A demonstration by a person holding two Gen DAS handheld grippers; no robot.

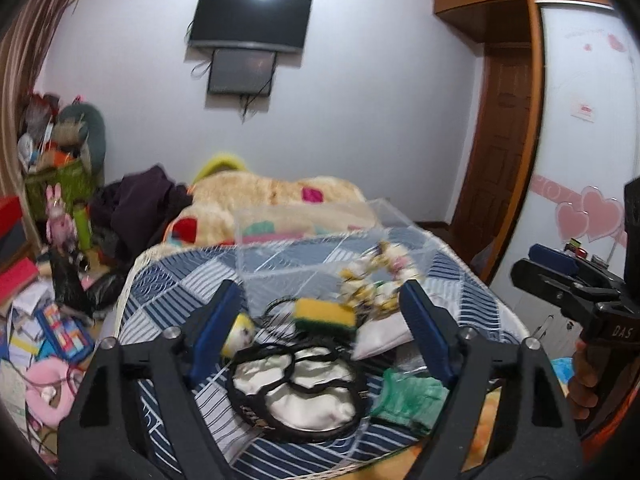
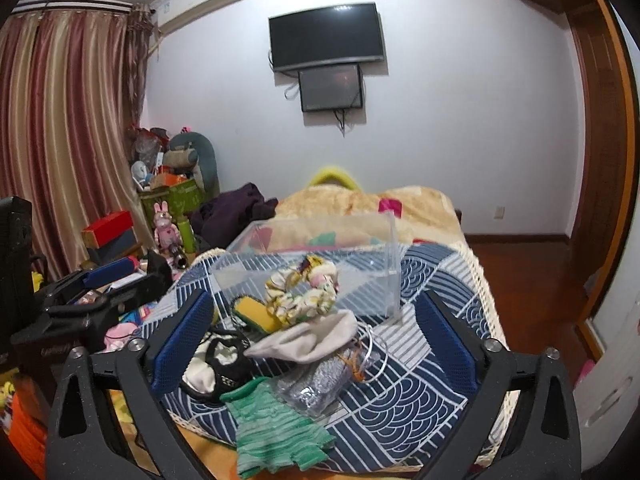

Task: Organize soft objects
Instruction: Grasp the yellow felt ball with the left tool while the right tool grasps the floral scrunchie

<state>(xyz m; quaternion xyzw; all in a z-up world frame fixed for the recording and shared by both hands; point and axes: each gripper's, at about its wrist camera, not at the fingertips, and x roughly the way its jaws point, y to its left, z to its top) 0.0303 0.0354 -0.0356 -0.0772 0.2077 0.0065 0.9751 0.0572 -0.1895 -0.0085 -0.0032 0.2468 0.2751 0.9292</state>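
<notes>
A pile of soft things lies on a blue and white patterned cloth on the bed. It holds a yellow and green sponge, a floral scrunchie, a white and black sleep mask, a white pouch and a green knit cloth. A clear plastic box stands behind the pile. My left gripper is open above the sponge. My right gripper is open over the pile. Both are empty.
A silver mesh packet with a wire ring lies by the pouch. A plush blanket covers the far bed. Clutter, boxes and toys fill the floor at left. A wardrobe stands at right.
</notes>
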